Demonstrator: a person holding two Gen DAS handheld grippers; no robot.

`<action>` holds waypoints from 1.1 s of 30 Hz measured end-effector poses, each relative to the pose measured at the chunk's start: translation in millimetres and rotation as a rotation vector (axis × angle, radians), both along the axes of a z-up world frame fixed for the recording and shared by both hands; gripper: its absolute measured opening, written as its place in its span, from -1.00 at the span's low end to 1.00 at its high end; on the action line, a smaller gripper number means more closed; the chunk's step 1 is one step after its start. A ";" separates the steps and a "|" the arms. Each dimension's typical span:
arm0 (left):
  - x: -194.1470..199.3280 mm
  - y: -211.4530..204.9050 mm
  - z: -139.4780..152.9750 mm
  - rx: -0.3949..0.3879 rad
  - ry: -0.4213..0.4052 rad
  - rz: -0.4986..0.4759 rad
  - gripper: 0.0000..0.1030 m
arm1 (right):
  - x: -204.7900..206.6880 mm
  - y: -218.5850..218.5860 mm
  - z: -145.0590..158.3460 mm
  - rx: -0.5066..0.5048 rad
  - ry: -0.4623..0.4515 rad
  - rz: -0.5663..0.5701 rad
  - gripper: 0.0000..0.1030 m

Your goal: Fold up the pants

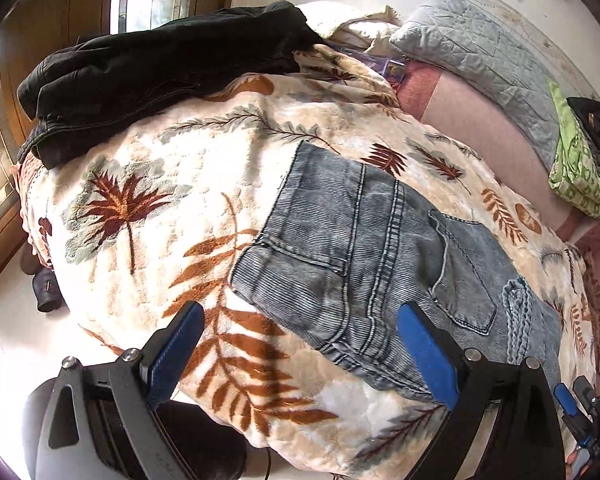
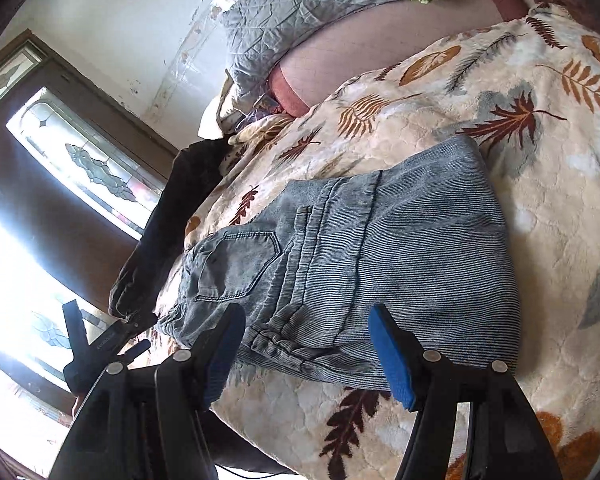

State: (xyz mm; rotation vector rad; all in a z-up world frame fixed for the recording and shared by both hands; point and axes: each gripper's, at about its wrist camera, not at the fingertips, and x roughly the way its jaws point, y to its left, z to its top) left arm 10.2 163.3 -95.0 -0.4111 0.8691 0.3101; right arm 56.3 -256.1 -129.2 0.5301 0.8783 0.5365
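My left gripper [image 1: 300, 344] and right gripper [image 2: 306, 344] jaws gape empty over folded jeans [image 2: 380, 248] on the bed blanket [image 1: 160, 168]: thick, floppy, grippy denim; I'd pinch stacked hem edges.

A plush cream blanket [image 1: 148, 184] printed with rust and grey leaves covers the bed. A dark garment [image 1: 152, 76] lies bunched along the blanket's far left edge, beside a wooden door with patterned glass [image 2: 96, 172]. Past the blanket's far edge a pink sheet [image 1: 480, 120] shows, with a grey quilted cover [image 1: 472, 48] against the wall and a green patterned cloth [image 1: 576, 176] at the right.
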 end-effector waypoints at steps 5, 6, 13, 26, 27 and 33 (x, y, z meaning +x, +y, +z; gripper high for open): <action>2.8 7.4 -6.8 -0.015 0.010 -0.005 0.89 | 9.8 28.0 9.9 -0.002 0.006 0.060 0.31; 3.7 8.4 -8.7 -0.026 0.016 -0.006 0.89 | 14.1 33.5 10.2 0.001 0.013 0.065 0.31; -3.9 35.4 -18.3 -0.307 -0.060 0.004 0.89 | 34.5 64.5 -19.5 -0.151 0.151 0.085 0.58; 6.8 69.6 -41.7 -0.705 -0.170 0.057 0.88 | 23.0 58.0 -13.6 -0.110 0.124 0.031 0.58; 8.6 69.1 -42.8 -0.709 -0.170 0.063 0.86 | 23.1 57.1 -14.1 -0.107 0.125 0.029 0.58; 21.0 62.2 -48.8 -0.655 -0.128 0.020 -0.33 | 23.1 54.7 -19.5 -0.100 0.120 0.033 0.58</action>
